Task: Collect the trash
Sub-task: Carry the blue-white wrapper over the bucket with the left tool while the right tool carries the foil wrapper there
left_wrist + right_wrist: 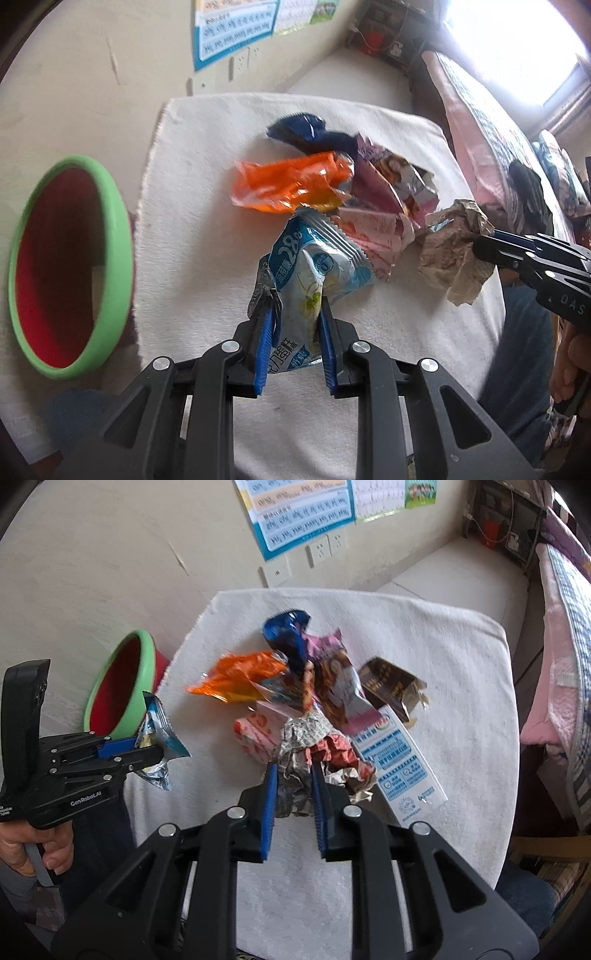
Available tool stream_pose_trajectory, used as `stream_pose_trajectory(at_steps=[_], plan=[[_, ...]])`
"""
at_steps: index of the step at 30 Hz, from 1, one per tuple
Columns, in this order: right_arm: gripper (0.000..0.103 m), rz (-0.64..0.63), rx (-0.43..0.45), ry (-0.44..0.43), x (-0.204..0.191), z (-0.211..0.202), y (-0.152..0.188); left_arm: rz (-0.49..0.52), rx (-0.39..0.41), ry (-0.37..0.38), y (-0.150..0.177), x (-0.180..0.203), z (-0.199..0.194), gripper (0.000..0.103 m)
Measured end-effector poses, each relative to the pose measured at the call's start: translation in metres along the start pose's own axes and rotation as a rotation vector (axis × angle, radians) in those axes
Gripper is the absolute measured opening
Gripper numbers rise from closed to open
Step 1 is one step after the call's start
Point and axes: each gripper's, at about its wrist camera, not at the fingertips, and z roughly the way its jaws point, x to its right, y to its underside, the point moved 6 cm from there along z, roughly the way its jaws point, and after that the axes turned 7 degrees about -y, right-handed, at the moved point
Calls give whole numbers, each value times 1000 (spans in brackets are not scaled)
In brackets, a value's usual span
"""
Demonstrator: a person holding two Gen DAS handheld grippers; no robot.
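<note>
A white fleecy cloth (443,686) covers the surface and carries a loose heap of trash near its middle. On it lie an orange wrapper (236,677), a dark blue wrapper (286,633) just behind it, a pink packet with a woman's face (341,686), a dark brown carton (391,686) at the right of the heap, a white and blue printed sachet (402,764), and a pink and white wrapper (255,731).

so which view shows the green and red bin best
The left wrist view: the bin fills the left edge, its green rim and red inside both showing. In the right wrist view it sits smaller, partly behind the left gripper and its blue-white wrapper.
</note>
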Motion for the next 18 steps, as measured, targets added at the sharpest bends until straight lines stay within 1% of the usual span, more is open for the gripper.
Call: stream_pose_trajectory(at_steps=[7,18], plan=[[19,-56,38,-10,-28,-11,-15,-49,58,-27,-1,-24,-24,21],[19,-149,72,-48,-83,-15,-41,-130,120,-67,-5,-68,-52,21]])
